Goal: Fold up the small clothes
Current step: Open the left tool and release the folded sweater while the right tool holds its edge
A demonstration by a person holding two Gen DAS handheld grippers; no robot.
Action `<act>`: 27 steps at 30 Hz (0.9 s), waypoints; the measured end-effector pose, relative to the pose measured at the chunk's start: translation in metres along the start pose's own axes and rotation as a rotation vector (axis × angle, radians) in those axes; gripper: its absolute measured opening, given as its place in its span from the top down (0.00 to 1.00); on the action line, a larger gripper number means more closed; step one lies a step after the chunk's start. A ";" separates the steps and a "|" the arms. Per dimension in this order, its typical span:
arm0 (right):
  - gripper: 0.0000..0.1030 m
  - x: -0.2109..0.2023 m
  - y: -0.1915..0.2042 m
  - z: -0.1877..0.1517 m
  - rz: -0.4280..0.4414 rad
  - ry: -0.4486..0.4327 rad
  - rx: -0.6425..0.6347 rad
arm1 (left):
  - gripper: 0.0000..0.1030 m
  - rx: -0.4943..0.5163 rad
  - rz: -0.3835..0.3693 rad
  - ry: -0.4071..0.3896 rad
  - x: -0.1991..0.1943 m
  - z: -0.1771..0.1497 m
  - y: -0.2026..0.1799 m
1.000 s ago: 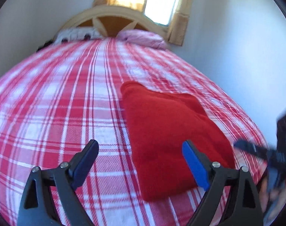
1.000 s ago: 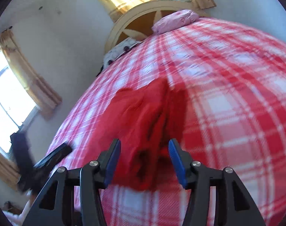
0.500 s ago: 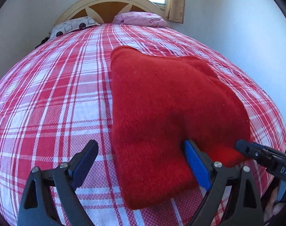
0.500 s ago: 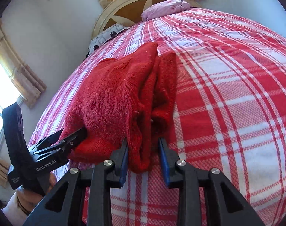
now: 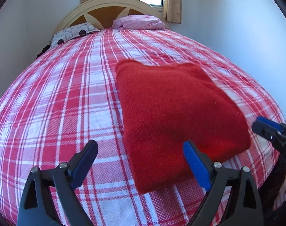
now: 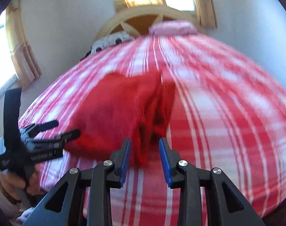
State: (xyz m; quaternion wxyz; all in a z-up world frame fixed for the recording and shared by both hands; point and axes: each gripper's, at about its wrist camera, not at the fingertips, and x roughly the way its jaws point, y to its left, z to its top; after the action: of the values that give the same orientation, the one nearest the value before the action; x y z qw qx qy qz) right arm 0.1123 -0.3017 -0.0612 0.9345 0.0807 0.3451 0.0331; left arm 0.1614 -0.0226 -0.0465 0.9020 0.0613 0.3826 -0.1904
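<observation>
A folded red knit garment (image 5: pixel 173 113) lies on the plaid bed (image 5: pixel 58 103). Left gripper (image 5: pixel 141 162) and right gripper (image 6: pixel 144 155) both hover with jaws apart, holding nothing. Only the right view shows the garment's layered edge.

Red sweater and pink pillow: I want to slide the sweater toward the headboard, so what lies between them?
Only bare plaid bedspread lies between the folded red sweater and the pink pillow; the left wrist view shows it.

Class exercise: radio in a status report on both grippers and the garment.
Left gripper open, empty. Right gripper open, empty. Red knit garment folded on plaid bedspread. Nothing obstructing.
</observation>
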 end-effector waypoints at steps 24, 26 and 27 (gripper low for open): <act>0.55 0.075 -0.016 0.022 0.076 0.063 0.112 | 0.03 -0.056 0.032 0.038 0.048 0.031 0.012; 0.55 0.065 -0.016 0.020 0.098 0.055 0.117 | 0.03 -0.084 -0.018 0.052 0.044 0.032 0.020; 0.55 0.059 -0.019 0.018 0.108 0.046 0.132 | 0.03 -0.105 -0.048 0.058 0.042 0.034 0.025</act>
State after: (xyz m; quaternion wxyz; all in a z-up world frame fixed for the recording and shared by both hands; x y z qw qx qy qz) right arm 0.1696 -0.3155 -0.0886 0.9157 0.1600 0.3633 0.0625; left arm 0.2200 -0.0206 -0.0536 0.8877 0.0105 0.4193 -0.1897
